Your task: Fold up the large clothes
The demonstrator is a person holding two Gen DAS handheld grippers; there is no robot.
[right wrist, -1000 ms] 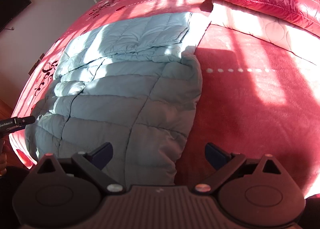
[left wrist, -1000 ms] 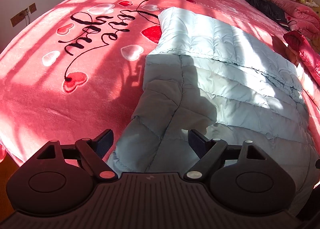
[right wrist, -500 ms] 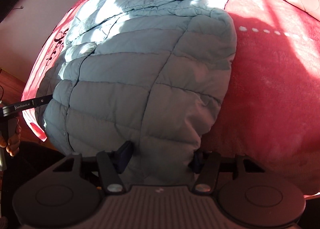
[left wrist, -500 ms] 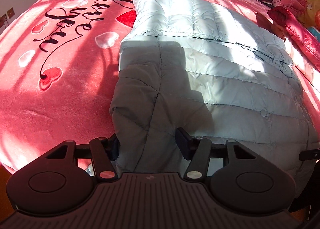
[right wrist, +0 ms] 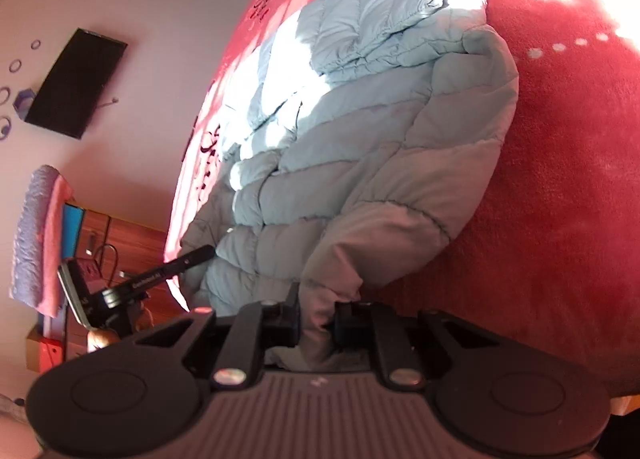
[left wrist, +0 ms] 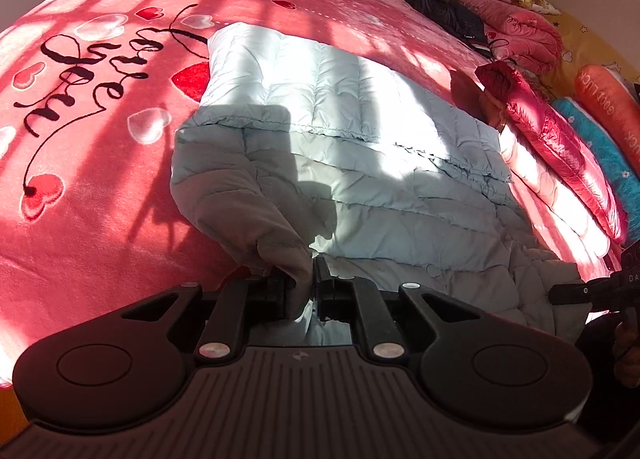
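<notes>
A pale blue quilted down jacket [left wrist: 360,163] lies on a pink bed blanket [left wrist: 100,163], partly folded, with its near end toward me. My left gripper [left wrist: 305,291] is shut on the jacket's near left corner and lifts a bunch of fabric. My right gripper [right wrist: 318,323] is shut on the jacket's [right wrist: 360,147] near right corner, with fabric pinched between the jaws. The left gripper's finger [right wrist: 176,265] shows at the left of the right wrist view. The right gripper [left wrist: 592,291] shows at the right edge of the left wrist view.
A red puffy jacket [left wrist: 548,139], pink bedding [left wrist: 516,31] and a dark garment [left wrist: 444,11] lie at the bed's far right. A wall TV [right wrist: 76,83] and a wooden cabinet [right wrist: 120,255] stand left of the bed. The blanket [right wrist: 560,199] spreads right of the jacket.
Both grippers went from open around the jacket's near edge to shut on its two near corners. The corners are now bunched and raised.
</notes>
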